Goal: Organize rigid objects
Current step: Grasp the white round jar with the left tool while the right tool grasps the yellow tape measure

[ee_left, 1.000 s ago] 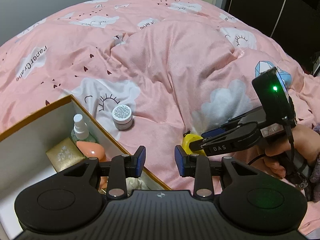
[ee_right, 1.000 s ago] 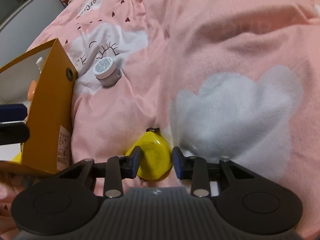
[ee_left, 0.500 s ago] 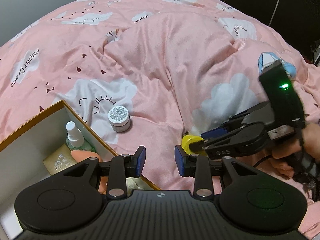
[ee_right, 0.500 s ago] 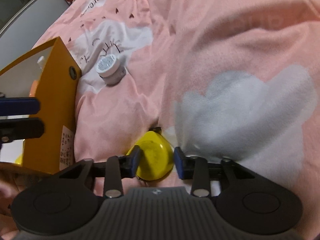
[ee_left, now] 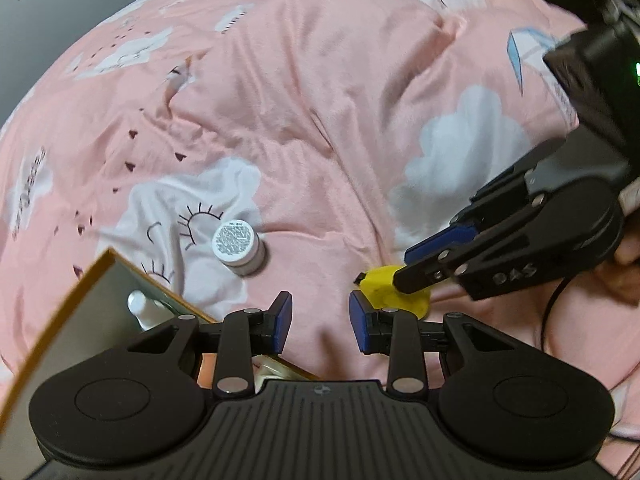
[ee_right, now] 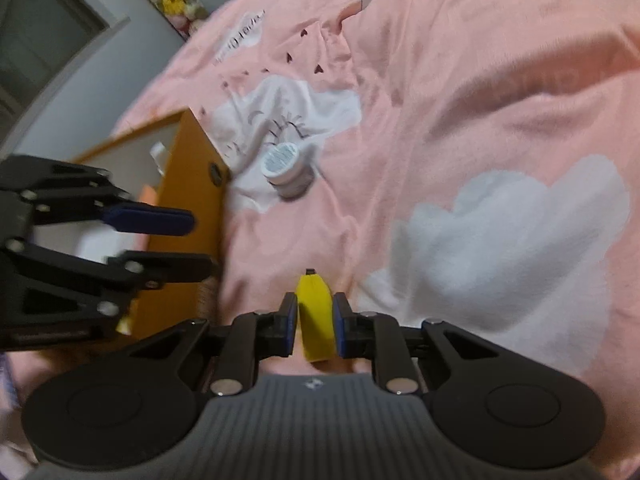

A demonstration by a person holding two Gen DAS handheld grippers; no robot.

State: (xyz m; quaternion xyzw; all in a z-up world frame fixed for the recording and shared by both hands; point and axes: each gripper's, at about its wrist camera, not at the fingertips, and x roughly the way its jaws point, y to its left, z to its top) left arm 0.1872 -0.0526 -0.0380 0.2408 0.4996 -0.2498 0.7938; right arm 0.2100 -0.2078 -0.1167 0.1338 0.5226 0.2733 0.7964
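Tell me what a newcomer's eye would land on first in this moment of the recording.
First, the yellow object pinched between the right claw's blue pads, bright against the pink cloud-print quilt. Next, the small white jar sitting alone on a white cloud patch, between the yellow object and the orange-edged box. The left claw hangs open and holds nothing, near the box's corner.

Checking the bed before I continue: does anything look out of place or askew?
One small white-lidded jar sits loose on the pink duvet, outside the orange box, slightly tilted on the soft fabric. The right tongs grip the yellow object. Nothing spilled or damaged.
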